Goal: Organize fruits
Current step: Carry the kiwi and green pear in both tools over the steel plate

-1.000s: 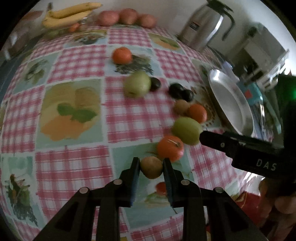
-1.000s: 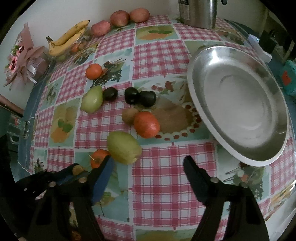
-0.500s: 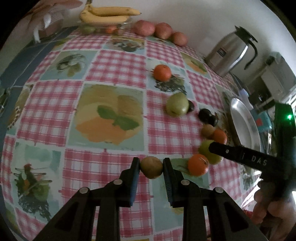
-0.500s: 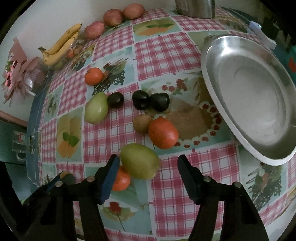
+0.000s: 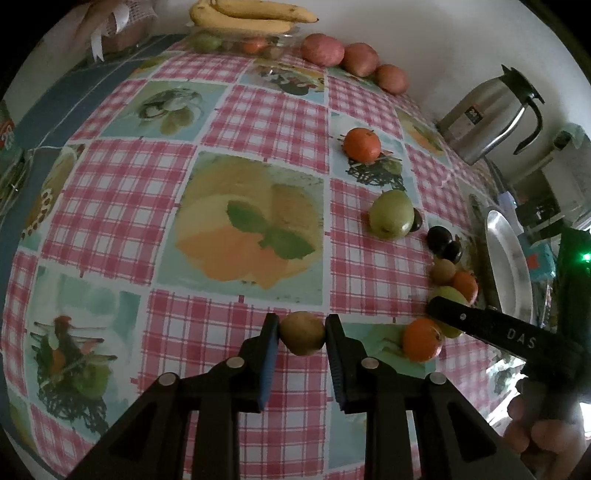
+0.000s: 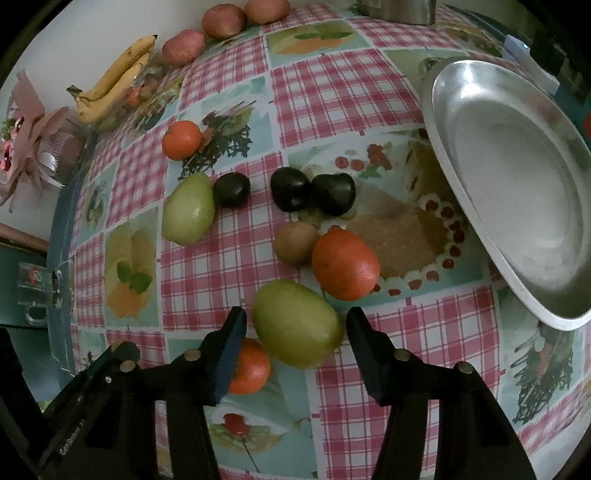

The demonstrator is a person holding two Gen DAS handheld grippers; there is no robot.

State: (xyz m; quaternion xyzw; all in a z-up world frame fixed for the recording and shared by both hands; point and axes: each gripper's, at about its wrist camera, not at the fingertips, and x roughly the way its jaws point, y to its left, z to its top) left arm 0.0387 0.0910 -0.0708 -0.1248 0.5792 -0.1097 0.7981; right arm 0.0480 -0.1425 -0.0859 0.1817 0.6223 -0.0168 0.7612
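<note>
My left gripper (image 5: pixel 301 328) is shut on a small brown kiwi (image 5: pixel 302 333) and holds it above the checked tablecloth. My right gripper (image 6: pixel 295 325) is open, its jaws either side of a green mango (image 6: pixel 297 323) that lies on the cloth. An orange (image 6: pixel 249 365) sits by the left jaw. A red-orange fruit (image 6: pixel 345 264), a second kiwi (image 6: pixel 295 242), three dark plums (image 6: pixel 290 188), a green apple (image 6: pixel 188 214) and another orange (image 6: pixel 181 139) lie further out. An empty steel plate (image 6: pixel 517 184) sits at the right.
Bananas (image 5: pixel 243 16) on a glass bowl and three red potatoes (image 5: pixel 354 59) line the far wall. A steel thermos jug (image 5: pixel 487 110) stands at the back right. A pink bouquet (image 6: pixel 29 136) lies at the left table edge.
My left gripper has lifted the kiwi and drawn back to the left, away from the fruit cluster. My right gripper has moved forward and its jaws have narrowed around the green mango.
</note>
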